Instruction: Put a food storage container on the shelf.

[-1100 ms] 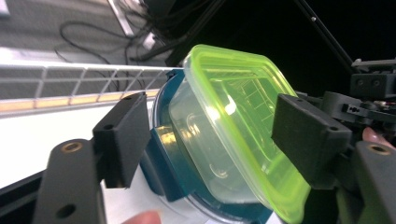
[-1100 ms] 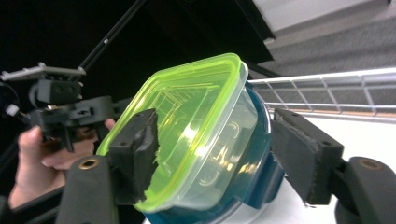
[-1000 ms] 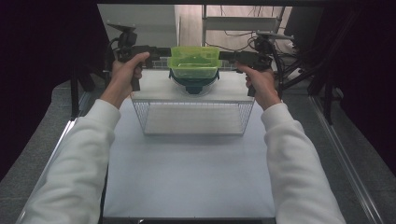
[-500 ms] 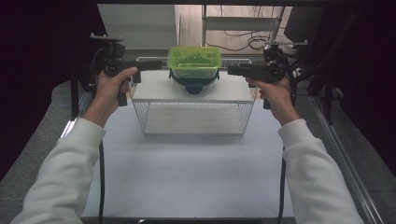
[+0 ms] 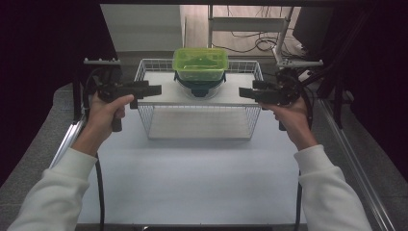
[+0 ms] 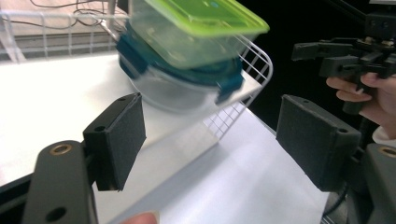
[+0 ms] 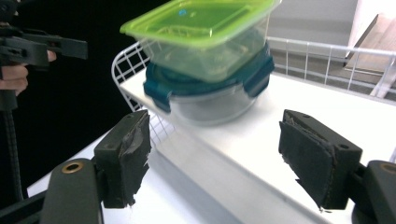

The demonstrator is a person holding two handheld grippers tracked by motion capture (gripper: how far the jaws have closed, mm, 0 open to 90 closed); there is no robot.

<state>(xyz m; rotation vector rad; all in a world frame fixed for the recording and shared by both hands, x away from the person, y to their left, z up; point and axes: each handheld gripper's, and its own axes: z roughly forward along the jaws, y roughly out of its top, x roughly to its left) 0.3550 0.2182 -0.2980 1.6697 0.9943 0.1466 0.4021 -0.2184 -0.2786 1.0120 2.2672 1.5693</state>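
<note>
Nearest the camera in the high view, two white sleeves come in over the pale desk [image 5: 192, 178], each hand carrying a gripper. The left gripper [image 5: 156, 90] sits just left of the wire basket [image 5: 199, 122] and the right gripper [image 5: 243, 93] just right of it, both level and pointing inward at each other across the basket's width. The fingers [image 6: 116, 140] of the left gripper are released, spread wide with nothing between them; those of the right gripper [image 7: 125, 158] are likewise spread and grasp nothing, their pads looking frayed.

Further back, inside the basket toward its far side, a round clear container with a dark blue clip-on lid [image 5: 199, 86] rests on the basket's white floor. On top of it sits a square clear container with a green lid [image 5: 200, 63], tilted slightly in the gripper views. Both grippers are well short of the stack.
</note>
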